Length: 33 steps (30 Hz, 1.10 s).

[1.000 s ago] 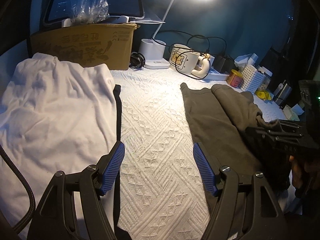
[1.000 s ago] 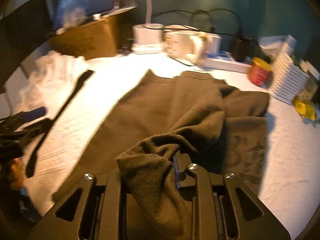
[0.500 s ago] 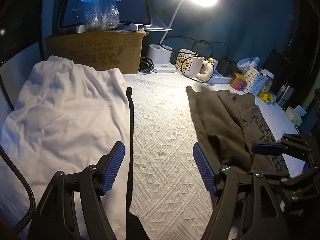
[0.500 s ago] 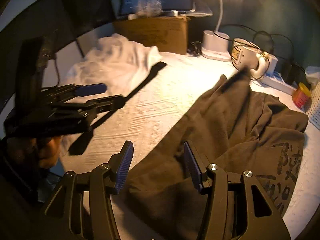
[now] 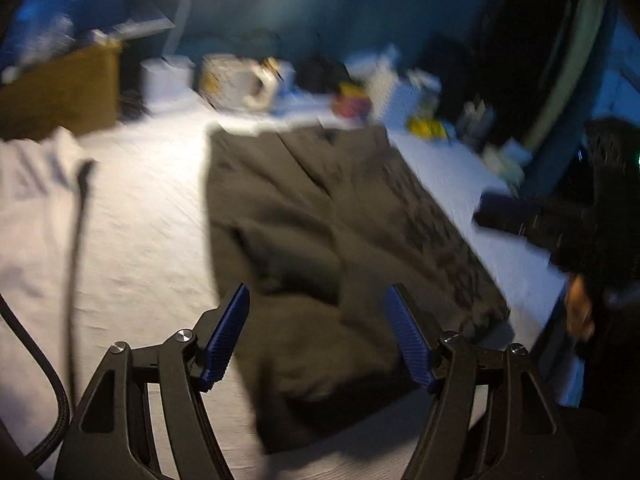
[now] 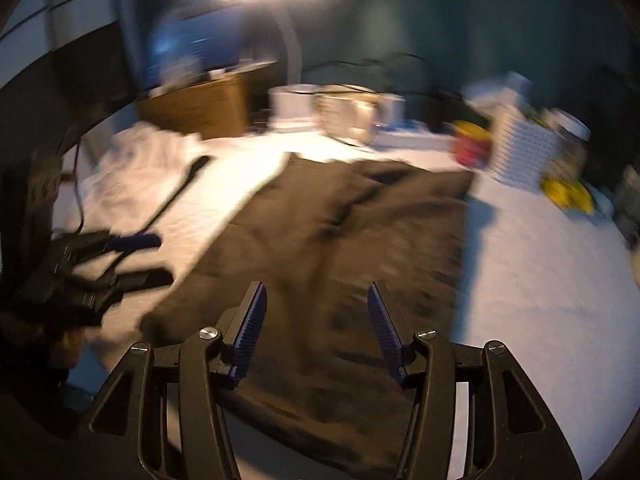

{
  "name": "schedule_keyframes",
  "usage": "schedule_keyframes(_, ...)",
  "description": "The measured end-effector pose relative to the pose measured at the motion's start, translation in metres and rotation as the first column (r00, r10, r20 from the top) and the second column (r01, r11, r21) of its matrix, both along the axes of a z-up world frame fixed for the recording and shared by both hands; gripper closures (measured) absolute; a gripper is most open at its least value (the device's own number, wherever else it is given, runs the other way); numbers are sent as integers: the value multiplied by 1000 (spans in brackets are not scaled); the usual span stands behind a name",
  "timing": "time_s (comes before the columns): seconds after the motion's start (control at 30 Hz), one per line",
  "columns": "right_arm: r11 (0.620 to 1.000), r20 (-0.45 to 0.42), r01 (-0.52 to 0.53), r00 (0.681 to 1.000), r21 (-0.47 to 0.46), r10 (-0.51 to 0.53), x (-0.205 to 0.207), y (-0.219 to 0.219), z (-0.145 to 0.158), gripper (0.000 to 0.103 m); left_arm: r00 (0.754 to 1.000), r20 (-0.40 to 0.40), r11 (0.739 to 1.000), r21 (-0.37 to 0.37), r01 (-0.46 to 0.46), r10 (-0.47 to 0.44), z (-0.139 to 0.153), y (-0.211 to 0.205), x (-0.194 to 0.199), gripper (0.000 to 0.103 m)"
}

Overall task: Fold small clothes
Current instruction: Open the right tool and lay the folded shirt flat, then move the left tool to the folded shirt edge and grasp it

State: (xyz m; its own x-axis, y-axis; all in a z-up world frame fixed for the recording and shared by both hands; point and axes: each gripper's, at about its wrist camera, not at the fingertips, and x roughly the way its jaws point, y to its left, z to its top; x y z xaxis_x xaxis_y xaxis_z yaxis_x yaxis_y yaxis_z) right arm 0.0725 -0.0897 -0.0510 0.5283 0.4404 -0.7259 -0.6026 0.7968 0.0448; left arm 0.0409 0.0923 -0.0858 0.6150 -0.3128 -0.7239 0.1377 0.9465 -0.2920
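Note:
A dark brown garment (image 5: 320, 232) lies spread and rumpled on the white textured cover; it also shows in the right wrist view (image 6: 340, 232). My left gripper (image 5: 316, 320) is open and empty above the garment's near end. My right gripper (image 6: 316, 312) is open and empty above the garment's near part. Each gripper shows in the other's view: the right one (image 5: 520, 216) at the right edge, the left one (image 6: 120, 256) at the left. Both frames are blurred by motion.
A white garment (image 5: 28, 184) with a black strap (image 5: 78, 232) lies at the left. Along the back stand a cardboard box (image 5: 60, 92), a lamp base (image 5: 166, 80), a mug (image 5: 240, 84), a red-yellow tin (image 6: 472, 144) and a white basket (image 6: 524, 152).
My right gripper let go of the brown garment and opened. The garment now lies spread flatter. Both grippers swung over the garment's near end; the left moved right.

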Motion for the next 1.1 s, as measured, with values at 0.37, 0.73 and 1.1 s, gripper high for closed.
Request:
schedule_keyframes(0.37,988,-64,154,986,-33,-156,11,-66,-39,47,998,-33,996,74,-45,47,9,3,-19,101)
schedule_keyframes(0.73,996,-108,36,993,-83,-45,-6,-61,-68,48,977,-135,980,139,-144,163,-3,28,-27,102)
schedule_keyframes(1.1,996,-65,84,994,-41,-87,18,-71,-47,47,992,-26,975,190,-116,123,19,27,36,62)
